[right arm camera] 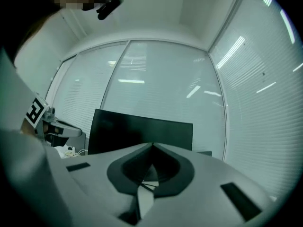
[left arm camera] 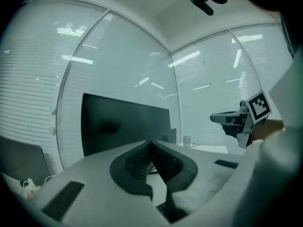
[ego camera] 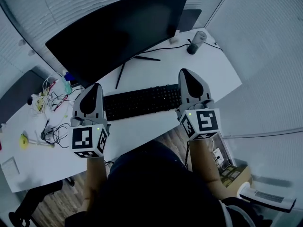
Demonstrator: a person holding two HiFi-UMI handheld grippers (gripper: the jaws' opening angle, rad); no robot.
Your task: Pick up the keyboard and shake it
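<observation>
The black keyboard (ego camera: 142, 101) lies flat on the white desk (ego camera: 142, 131), near its front edge. My left gripper (ego camera: 96, 85) hovers over the keyboard's left end and my right gripper (ego camera: 185, 71) over its right end; both look raised above the desk. In the left gripper view the jaws (left arm camera: 151, 142) meet at the tips with nothing between them, pointing level at the monitor (left arm camera: 125, 124). The right gripper view shows the same: jaws (right arm camera: 152, 144) shut and empty. Each gripper shows at the edge of the other's view: right gripper (left arm camera: 236, 122), left gripper (right arm camera: 52, 126).
A large dark monitor (ego camera: 118, 32) stands behind the keyboard on a thin-legged stand. A grey cylinder (ego camera: 196, 41) with a cable sits at the desk's far right. Tangled cables and small items (ego camera: 52, 103) clutter the left side. A box (ego camera: 232, 174) sits on the floor, right.
</observation>
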